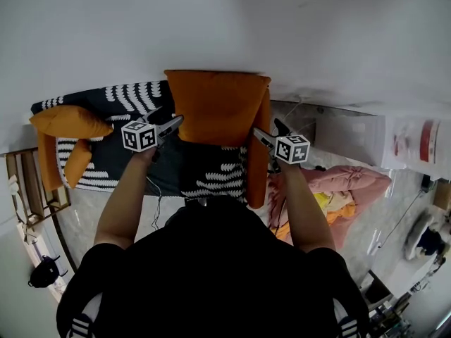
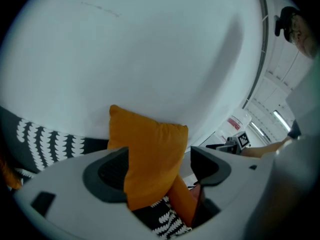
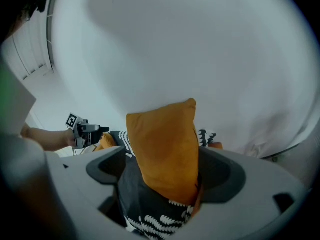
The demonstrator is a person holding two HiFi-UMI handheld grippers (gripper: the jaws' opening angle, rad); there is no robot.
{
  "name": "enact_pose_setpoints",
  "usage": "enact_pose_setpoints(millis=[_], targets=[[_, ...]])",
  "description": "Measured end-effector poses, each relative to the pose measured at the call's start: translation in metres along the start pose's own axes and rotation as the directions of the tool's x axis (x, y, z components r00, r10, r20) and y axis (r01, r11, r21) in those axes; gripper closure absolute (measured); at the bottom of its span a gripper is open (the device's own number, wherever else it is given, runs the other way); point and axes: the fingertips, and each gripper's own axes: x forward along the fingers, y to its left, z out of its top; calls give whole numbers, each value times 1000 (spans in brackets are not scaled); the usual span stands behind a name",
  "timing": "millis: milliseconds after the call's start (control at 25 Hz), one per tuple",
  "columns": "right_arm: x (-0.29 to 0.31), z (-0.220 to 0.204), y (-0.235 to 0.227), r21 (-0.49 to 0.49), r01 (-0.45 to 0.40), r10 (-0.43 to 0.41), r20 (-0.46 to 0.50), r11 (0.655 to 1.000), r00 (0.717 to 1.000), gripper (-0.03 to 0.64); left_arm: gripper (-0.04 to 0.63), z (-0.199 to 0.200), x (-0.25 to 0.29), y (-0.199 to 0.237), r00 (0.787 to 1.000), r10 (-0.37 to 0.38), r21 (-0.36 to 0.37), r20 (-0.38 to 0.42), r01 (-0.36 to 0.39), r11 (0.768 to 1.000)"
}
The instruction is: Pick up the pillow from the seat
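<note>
Both forearms reach forward, tilted downward. The left gripper [image 1: 173,124] and right gripper [image 1: 264,132] flank the orange pillow [image 1: 215,108], jaws apart and unclamped.

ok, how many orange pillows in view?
2 for sure: centre pillow upright against the wall; left pillow at the seat's left end. An orange shape under it may be a third.

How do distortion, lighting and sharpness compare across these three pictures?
Head view: strong fisheye bending, even light on the wall, pillow crisp. Left gripper view: black vignetted corners, the left tongs soft up close, soft shading on the wall's right. Right gripper view: same vignette, grey shading across the top, no harsh glare.
</note>
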Motion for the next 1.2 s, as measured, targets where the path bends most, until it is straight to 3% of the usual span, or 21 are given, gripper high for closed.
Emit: enact_pose_setpoints(millis=[680,1000,1200], targets=[[55,-10,-30,26,15,-13,-59,1000,998,176,172,7,65,55,995,88,-44,-46,-90,995],[74,1,-38,5,2,-2,-82,1000,997,176,118,1,87,77,988,120,4,-99,-120,993],[86,7,-48,15,-5,6,-77,1000,997,172,94,8,98,91,987,141,-39,-76,-144,989]])
